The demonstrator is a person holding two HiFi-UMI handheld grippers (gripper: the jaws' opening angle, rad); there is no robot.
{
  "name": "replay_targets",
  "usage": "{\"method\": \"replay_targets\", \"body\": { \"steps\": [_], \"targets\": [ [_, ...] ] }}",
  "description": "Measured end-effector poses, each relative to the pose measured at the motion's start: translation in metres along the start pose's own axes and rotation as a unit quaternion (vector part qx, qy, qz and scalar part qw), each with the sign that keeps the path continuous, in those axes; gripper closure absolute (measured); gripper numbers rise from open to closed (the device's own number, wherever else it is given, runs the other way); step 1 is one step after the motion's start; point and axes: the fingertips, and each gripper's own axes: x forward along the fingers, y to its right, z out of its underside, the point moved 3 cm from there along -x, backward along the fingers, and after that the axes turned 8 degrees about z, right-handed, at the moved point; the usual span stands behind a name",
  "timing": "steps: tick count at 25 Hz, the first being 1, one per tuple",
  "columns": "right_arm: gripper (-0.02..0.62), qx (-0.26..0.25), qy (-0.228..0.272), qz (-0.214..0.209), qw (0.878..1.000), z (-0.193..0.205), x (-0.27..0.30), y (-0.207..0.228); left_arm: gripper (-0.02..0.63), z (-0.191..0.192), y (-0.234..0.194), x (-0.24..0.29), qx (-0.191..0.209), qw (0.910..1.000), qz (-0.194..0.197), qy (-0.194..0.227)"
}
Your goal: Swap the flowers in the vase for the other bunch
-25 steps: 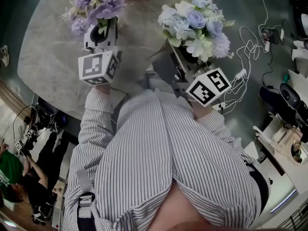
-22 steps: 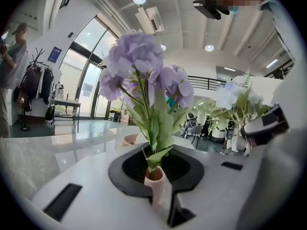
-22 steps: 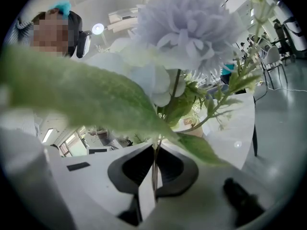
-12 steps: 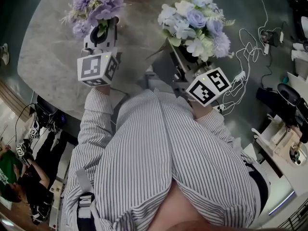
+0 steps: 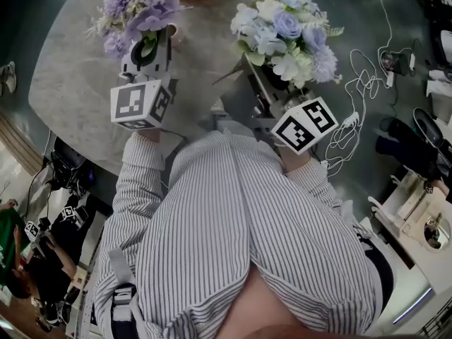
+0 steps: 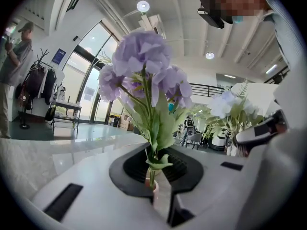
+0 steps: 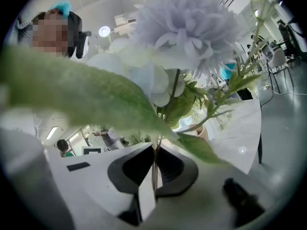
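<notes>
My left jaws (image 6: 153, 166) are clamped on the green stems of the purple bunch (image 6: 143, 66). The dark pads press the stems from both sides, low down under the leaves. Just below the pads I can see a pale pink rim, which I take to be the mouth of the vase (image 6: 152, 186). If so, the stems run straight down from my grip into it. That is the relation that matters: the stems stand close to upright, and I hold them almost level across that line. As I judge it, the bunch has to come straight up along its own stems, because a sideways pull would tip the vase.

My right jaws (image 7: 154, 166) are closed on the thin stems of the blue-and-white bunch (image 7: 187, 30), which is upright too, with a big leaf across my view. In the head view this bunch hangs well to the right of the purple one, near the edge of the grey tabletop (image 5: 78, 83). So my left hand is the one at the vase, and my right waits apart with the replacement.
</notes>
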Motion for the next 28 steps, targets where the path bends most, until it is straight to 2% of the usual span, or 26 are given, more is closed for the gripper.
{"method": "replay_targets", "body": {
  "steps": [11,19,28],
  "targets": [
    [0.568,-0.021,0.022,-0.031,0.999,-0.009,0.001,-0.007,0.552,-0.020,0.005,-0.017,0.000,0.9987,-0.005,0.051],
    [0.568,-0.039,0.039,-0.036,0.998,-0.014,0.000,-0.013,0.552,-0.038,0.006,-0.032,0.000,0.9955,-0.009,0.095],
    [0.568,-0.055,0.058,-0.050,0.996,-0.044,-0.002,-0.056,0.552,-0.090,0.001,-0.069,0.001,0.9884,-0.006,0.152]
  ]
}}
